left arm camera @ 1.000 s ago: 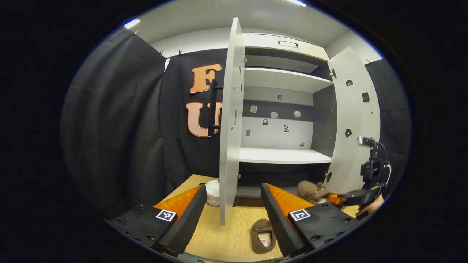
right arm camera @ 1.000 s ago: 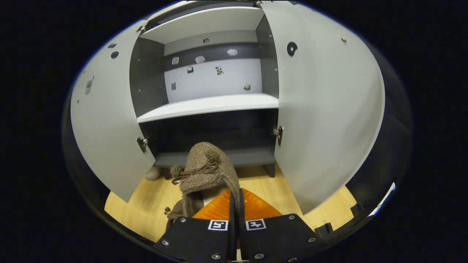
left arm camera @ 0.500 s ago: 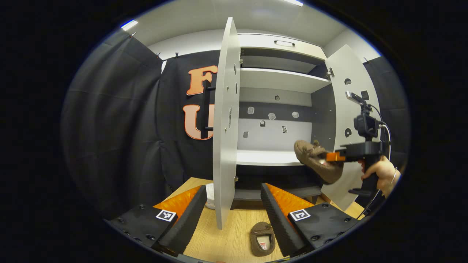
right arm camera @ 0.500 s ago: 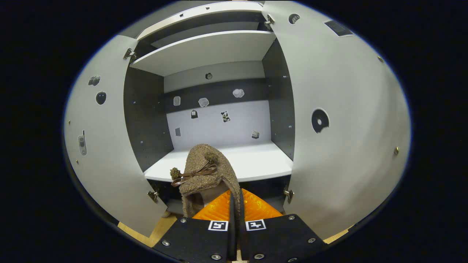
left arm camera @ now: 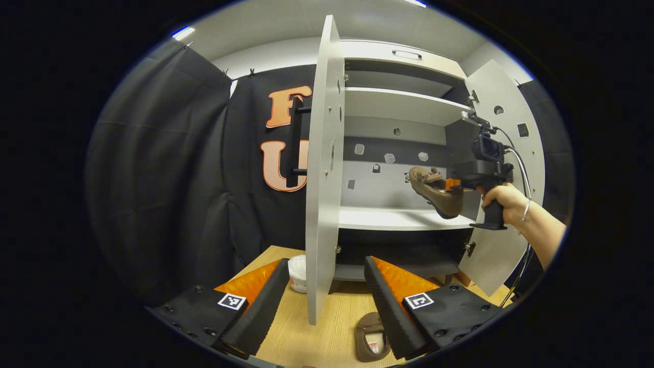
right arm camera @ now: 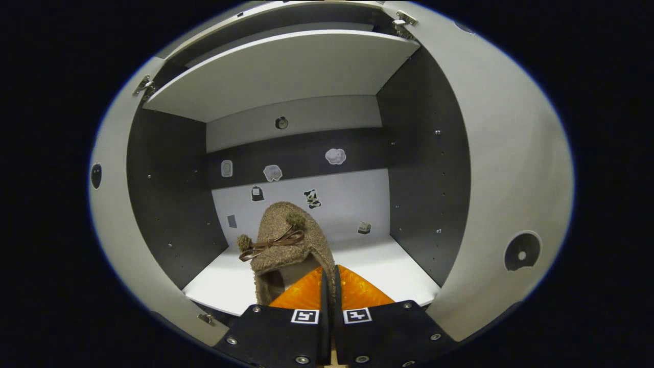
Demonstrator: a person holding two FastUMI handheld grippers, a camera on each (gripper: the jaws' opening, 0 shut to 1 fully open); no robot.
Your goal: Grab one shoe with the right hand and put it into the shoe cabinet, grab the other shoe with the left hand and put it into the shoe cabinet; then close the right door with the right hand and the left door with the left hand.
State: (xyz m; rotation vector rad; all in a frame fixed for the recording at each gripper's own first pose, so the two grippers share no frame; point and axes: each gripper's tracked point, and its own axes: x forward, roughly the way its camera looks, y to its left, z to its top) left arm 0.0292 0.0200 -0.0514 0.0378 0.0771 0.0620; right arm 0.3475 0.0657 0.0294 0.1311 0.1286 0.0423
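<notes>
Thin bracelet (left arm camera: 524, 210) on bare wrist

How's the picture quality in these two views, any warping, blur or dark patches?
Left gripper view: fisheye bends the left door and right door; the slipper on the floor is cut off behind a finger. Right gripper view: sharp held slipper, doors bulge outward, cabinet side walls dark, shelf evenly lit.

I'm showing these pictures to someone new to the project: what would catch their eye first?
Probably the fuzzy brown shoe with its ribbon bow, clamped in the right gripper and held just above the white middle shelf of the open shoe cabinet. Next, the second shoe lying on the wooden floor, beside the open left gripper.
</notes>
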